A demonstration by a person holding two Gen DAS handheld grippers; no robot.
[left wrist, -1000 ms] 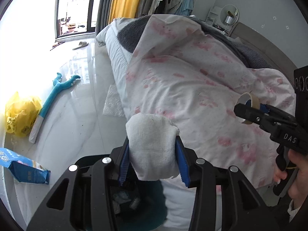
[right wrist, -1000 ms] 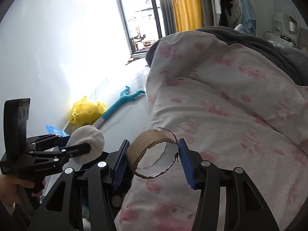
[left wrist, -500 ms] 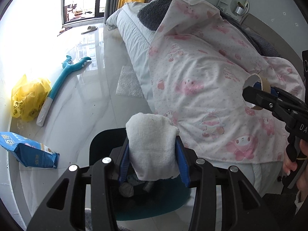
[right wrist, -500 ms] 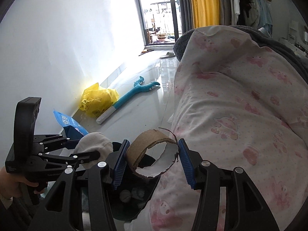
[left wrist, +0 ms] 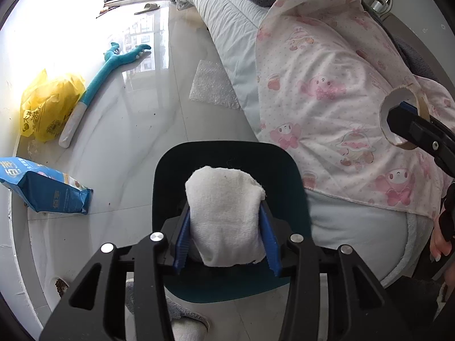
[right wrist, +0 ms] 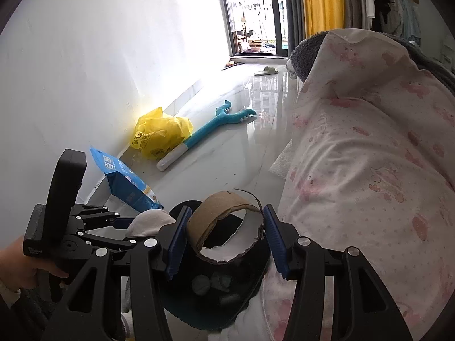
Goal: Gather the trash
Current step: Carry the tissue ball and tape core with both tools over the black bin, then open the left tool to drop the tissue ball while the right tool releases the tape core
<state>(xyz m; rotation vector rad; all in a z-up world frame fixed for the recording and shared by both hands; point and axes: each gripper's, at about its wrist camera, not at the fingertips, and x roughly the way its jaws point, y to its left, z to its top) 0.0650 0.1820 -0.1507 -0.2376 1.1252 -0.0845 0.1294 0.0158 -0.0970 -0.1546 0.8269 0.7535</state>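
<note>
My left gripper (left wrist: pixel 224 230) is shut on a wad of white tissue (left wrist: pixel 224 213) and holds it right above a dark teal trash bin (left wrist: pixel 230 159) on the floor beside the bed. The left gripper also shows in the right wrist view (right wrist: pixel 133 227) with the tissue (right wrist: pixel 149 221). My right gripper (right wrist: pixel 224 238) is shut on an empty cardboard tape roll (right wrist: pixel 224 227), over the bin's (right wrist: pixel 199 312) right side; scraps lie inside the bin. The roll also shows in the left wrist view (left wrist: pixel 418 99), held above the bedcover.
A bed with a pink-printed cover (left wrist: pixel 327 85) fills the right. On the floor by the wall lie a blue packet (left wrist: pixel 42 187), a yellow plastic bag (left wrist: pixel 45 105), a teal long-handled toy (left wrist: pixel 93 88) and a bubble-wrap sheet (left wrist: pixel 212 85). A slipper (left wrist: pixel 148 7) lies near the window.
Both grippers have moved from over the bed down towards the floor, still holding the tissue and the roll. The bin has come fully into view under them.
</note>
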